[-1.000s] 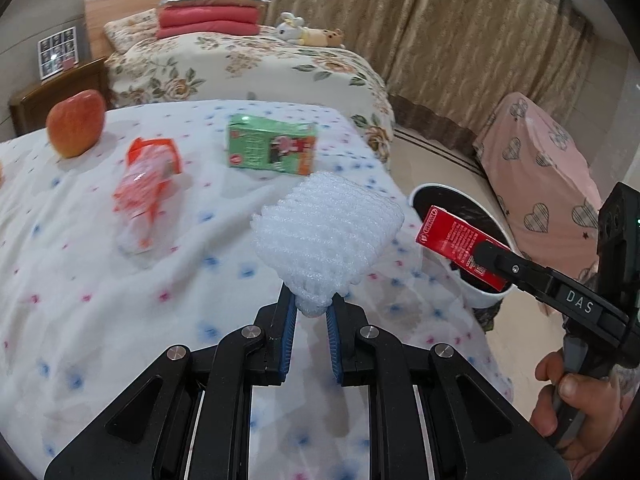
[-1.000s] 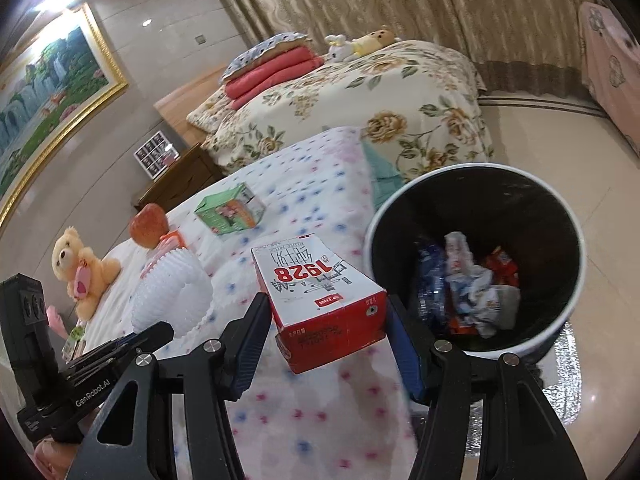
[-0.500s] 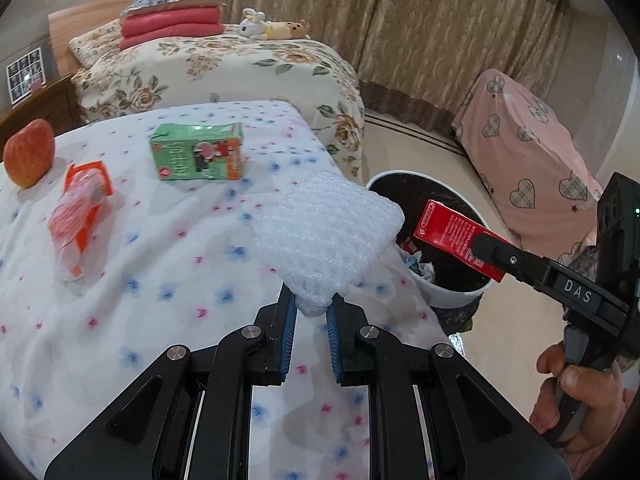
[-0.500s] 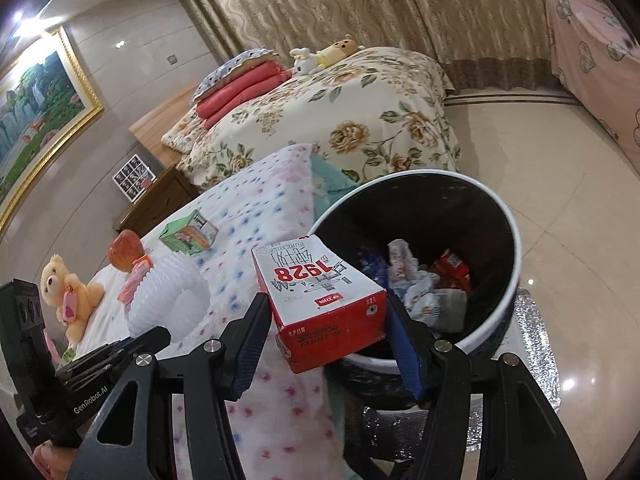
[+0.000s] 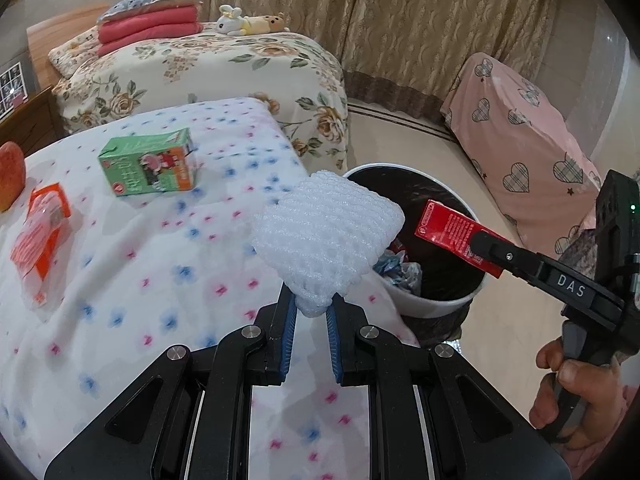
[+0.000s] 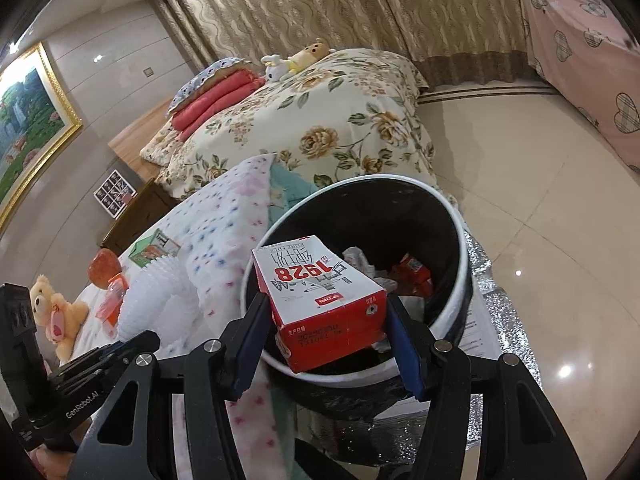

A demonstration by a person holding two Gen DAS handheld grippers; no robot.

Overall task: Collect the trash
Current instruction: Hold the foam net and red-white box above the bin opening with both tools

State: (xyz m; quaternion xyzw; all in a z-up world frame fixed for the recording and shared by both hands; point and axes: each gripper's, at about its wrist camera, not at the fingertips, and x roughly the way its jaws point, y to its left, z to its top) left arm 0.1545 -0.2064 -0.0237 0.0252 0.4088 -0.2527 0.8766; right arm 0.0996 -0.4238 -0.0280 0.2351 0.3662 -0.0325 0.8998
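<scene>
My left gripper (image 5: 311,312) is shut on a white foam fruit net (image 5: 326,240), held above the dotted bedspread just left of the trash bin (image 5: 424,304). My right gripper (image 6: 326,320) is shut on a red and white milk carton (image 6: 320,288) that hangs over the bin's near rim (image 6: 360,376). From the left wrist view the same carton (image 5: 452,232) sits over the bin's opening, clamped by the right gripper (image 5: 486,246). The black-lined bin holds several crumpled wrappers (image 6: 412,276). The foam net (image 6: 156,300) shows at the left of the right wrist view.
On the dotted bedspread (image 5: 160,280) lie a green carton (image 5: 150,168), an orange plastic wrapper (image 5: 40,236) and an apple (image 5: 10,176). A teddy bear (image 6: 52,308) sits further back. A floral bed (image 5: 224,68), a pink covered seat (image 5: 520,140) and tiled floor (image 6: 540,208) surround the bin.
Both grippers have carried their loads to the right, toward the bin. The carton now hangs over the bin's opening instead of over the bedspread. Neither grip has changed.
</scene>
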